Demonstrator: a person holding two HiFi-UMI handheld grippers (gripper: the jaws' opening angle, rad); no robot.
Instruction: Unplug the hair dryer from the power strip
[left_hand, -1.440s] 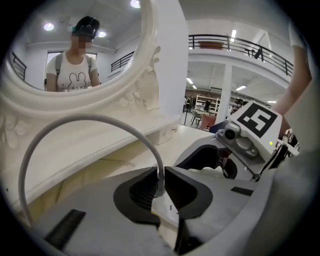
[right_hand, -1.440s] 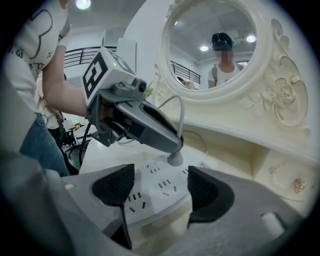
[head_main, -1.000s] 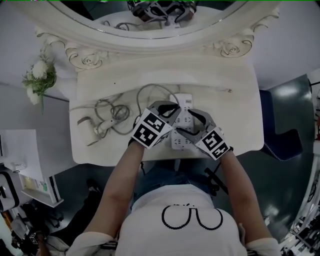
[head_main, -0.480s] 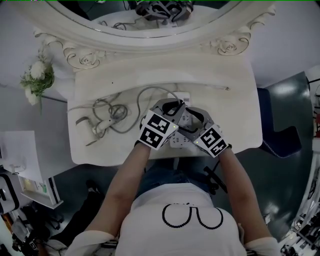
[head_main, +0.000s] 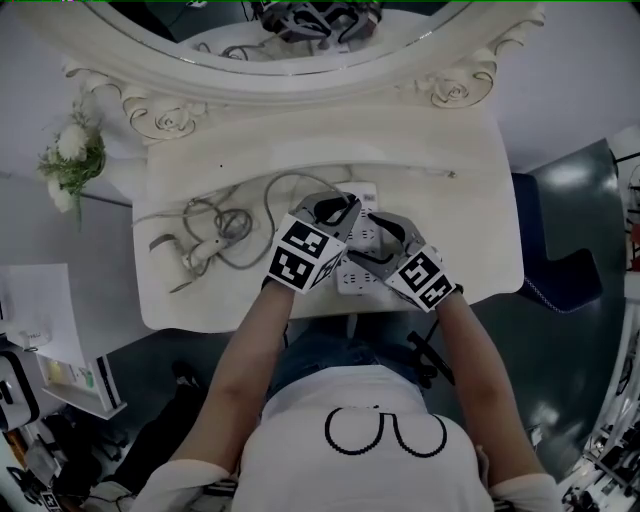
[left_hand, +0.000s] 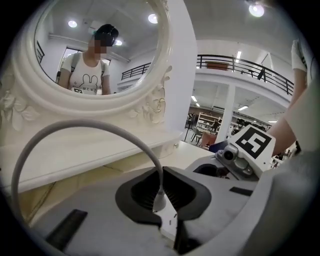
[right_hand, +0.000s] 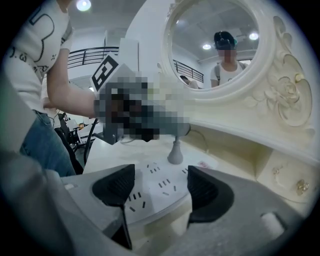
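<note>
- The hair dryer (head_main: 205, 250), at 9 o'clock on the counter (head_main: 450, 200), is small and its shape is indistinct.
- The power strip (right_hand: 155, 187) is smooth and white, and a round grey cord (left_hand: 75, 129) arcs up.
- The left gripper (left_hand: 161, 187) fingers pinch the plug (left_hand: 160, 202), which stands in the strip. The right gripper (right_hand: 160, 170) fingers clamp the strip's sides. Both grippers tilt downward.

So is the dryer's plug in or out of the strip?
In: the plug stands seated in the power strip, left gripper shut on it.
</note>
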